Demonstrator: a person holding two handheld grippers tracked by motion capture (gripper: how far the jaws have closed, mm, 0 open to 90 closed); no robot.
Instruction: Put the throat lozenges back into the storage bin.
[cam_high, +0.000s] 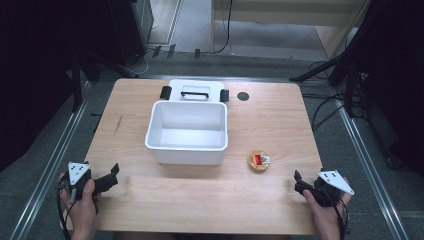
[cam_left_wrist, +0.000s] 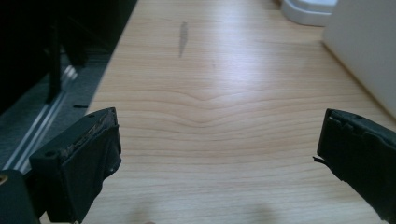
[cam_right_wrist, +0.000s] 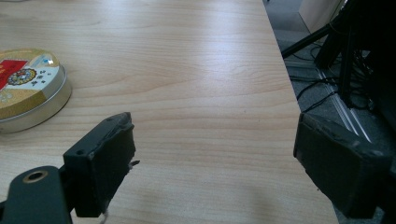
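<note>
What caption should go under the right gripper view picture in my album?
Open tongs hover above a wooden table, with a round gold tin waiting nearby.

The table (cam_high: 280, 125) is pale wood-grain with a smooth, slightly shiny top that throws back the light, plus one dark scuff (cam_left_wrist: 182, 39) on it. The white bin (cam_high: 187, 131) and its lid (cam_high: 195, 91) look like smooth plastic, kinda glossy, and the little round tin (cam_right_wrist: 28, 88) is shiny metal with a gold printed top. Both grippers' jaw pads (cam_right_wrist: 105, 161) are matt black with rough, frayed edges.
</note>
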